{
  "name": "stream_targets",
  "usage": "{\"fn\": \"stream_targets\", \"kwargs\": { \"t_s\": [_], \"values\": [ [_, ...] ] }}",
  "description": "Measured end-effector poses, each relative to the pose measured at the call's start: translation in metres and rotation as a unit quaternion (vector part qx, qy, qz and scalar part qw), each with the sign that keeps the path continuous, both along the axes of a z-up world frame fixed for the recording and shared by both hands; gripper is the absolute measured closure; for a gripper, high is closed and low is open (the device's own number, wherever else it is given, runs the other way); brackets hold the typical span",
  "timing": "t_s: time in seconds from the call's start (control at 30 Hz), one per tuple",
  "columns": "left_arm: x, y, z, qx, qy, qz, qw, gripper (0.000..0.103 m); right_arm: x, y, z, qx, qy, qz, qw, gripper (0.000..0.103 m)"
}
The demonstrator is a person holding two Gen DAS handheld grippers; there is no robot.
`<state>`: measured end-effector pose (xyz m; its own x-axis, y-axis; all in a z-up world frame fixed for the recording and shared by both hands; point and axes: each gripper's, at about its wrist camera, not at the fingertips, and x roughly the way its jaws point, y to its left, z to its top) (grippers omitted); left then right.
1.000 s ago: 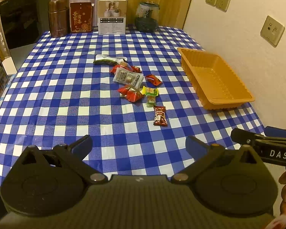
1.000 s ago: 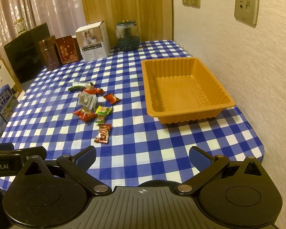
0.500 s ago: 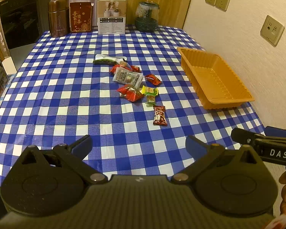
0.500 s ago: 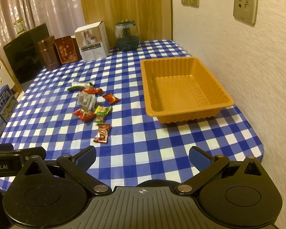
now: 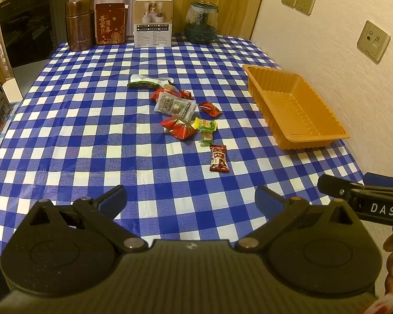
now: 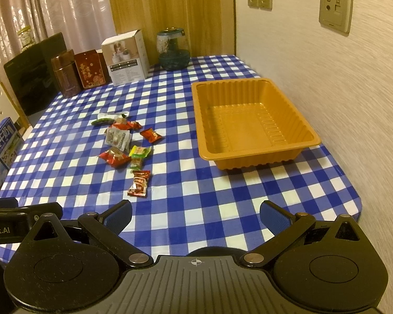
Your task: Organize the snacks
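Several small snack packets lie in a loose cluster mid-table: a brown-red bar [image 5: 218, 158] [image 6: 139, 184] nearest me, a yellow-green candy [image 5: 206, 124] [image 6: 140, 151], a red pouch [image 5: 180, 128] [image 6: 114, 157], a clear white packet [image 5: 175, 106] [image 6: 118, 138], a small red candy [image 5: 209, 108] [image 6: 150, 134] and a green packet [image 5: 144, 83] [image 6: 103, 120]. An orange tray [image 5: 314, 133] [image 6: 251, 154] stands at the right, with nothing in it. My left gripper [image 5: 190, 198] is open and holds nothing, at the near table edge. My right gripper [image 6: 195, 214] is open and holds nothing, beside it.
The table has a blue-white checked cloth [image 5: 78, 130]. At the back stand a brown canister [image 5: 80, 23], a red tin [image 5: 110, 23], a white box [image 5: 153, 21] and a glass jar [image 5: 201, 22]. A wall [image 6: 353, 104] runs close along the right. Cartons [image 6: 2, 146] stand at the left.
Both grippers have edged slightly forward and tilted a little; the scene has shifted a bit downward. Both stay open. Nothing on the table has moved.
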<state>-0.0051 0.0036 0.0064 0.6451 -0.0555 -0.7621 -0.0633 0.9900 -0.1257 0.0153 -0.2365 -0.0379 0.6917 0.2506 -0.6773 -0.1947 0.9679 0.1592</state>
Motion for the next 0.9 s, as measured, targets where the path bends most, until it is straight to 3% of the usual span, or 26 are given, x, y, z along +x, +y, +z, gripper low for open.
{"fn": "stream_targets", "kwargs": {
  "t_s": [0.9],
  "values": [
    [0.0019,0.0025,-0.0046,-0.006,0.004,0.001,1.0,0.0,0.0024,-0.0002,-0.0078,0.006,0.003,-0.001,1.0,0.0]
  ]
}}
